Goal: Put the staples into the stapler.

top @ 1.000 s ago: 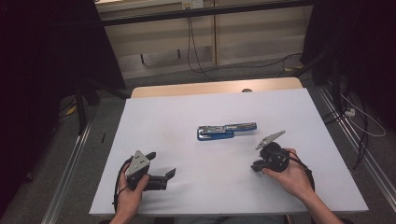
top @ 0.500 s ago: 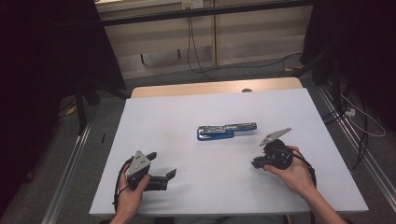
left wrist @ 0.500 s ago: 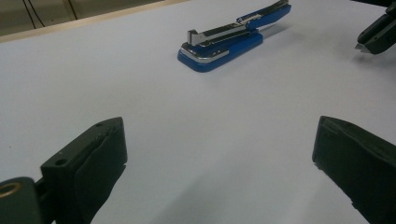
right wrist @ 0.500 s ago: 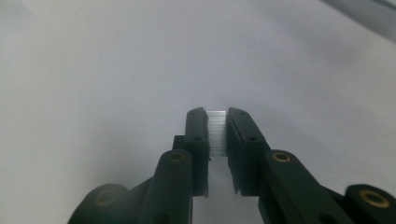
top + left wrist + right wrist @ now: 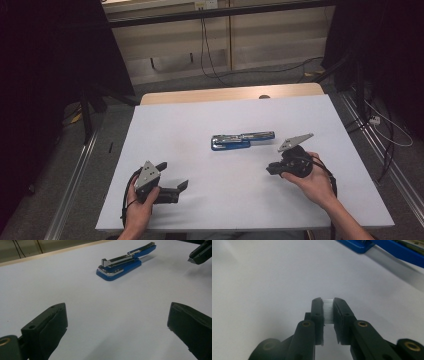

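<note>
A blue stapler (image 5: pixel 242 140) lies in the middle of the white table (image 5: pixel 200 125) with its top arm swung open and the metal staple channel showing (image 5: pixel 120 265). My left gripper (image 5: pixel 173 175) rests near the front left of the table, open, its jaws (image 5: pixel 117 325) wide apart with nothing between them and pointing at the stapler. To the right of the stapler, my right gripper (image 5: pixel 270 170) is shut on a small silvery-white strip of staples (image 5: pixel 328 311), pinched between its pads (image 5: pixel 328 305). The stapler's blue edge (image 5: pixel 387 250) lies just beyond it.
The table's wooden far edge (image 5: pixel 225 94) shows beyond the white top. Cables run over the floor (image 5: pixel 215 60) behind it, and metal rails flank the table on both sides. The right gripper's tip (image 5: pixel 200 255) shows in the left gripper view.
The right hand has edged slightly away from me and to the right with the strip still pinched. The left hand and the stapler have kept still.
</note>
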Motion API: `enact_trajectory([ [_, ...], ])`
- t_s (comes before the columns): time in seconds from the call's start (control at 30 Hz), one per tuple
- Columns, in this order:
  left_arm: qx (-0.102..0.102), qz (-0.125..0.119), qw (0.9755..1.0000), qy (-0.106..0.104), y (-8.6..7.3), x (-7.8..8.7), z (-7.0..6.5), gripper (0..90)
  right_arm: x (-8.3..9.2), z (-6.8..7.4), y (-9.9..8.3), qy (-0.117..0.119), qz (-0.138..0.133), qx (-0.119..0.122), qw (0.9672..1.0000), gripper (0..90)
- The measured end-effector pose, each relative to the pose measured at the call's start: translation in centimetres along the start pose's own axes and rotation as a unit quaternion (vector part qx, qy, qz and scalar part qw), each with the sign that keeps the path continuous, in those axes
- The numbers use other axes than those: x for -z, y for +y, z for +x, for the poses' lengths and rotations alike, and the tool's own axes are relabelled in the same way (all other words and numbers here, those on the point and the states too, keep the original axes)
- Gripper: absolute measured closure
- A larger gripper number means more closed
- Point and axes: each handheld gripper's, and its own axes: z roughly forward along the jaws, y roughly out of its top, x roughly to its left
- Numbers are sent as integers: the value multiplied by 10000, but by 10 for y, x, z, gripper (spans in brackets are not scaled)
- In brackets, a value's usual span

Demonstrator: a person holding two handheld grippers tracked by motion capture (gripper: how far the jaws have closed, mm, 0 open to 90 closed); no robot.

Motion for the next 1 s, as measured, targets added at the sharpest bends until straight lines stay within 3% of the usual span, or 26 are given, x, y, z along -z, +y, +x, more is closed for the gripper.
enact_trajectory([
  [0.5, -34, -29, 10000, 16, 0, 1, 1, 30, -3, -6, 17, 12, -118, 65, 9999, 794],
  [0.8, -78, -40, 10000, 1, 0, 0, 0, 31, -4, -4, 33, 56, -327, 142, 9993, 794],
  [1.0, 0, -81, 10000, 27, 0, 0, 2, 31, -6, -9, 42, 60, -433, 155, 9989, 793],
])
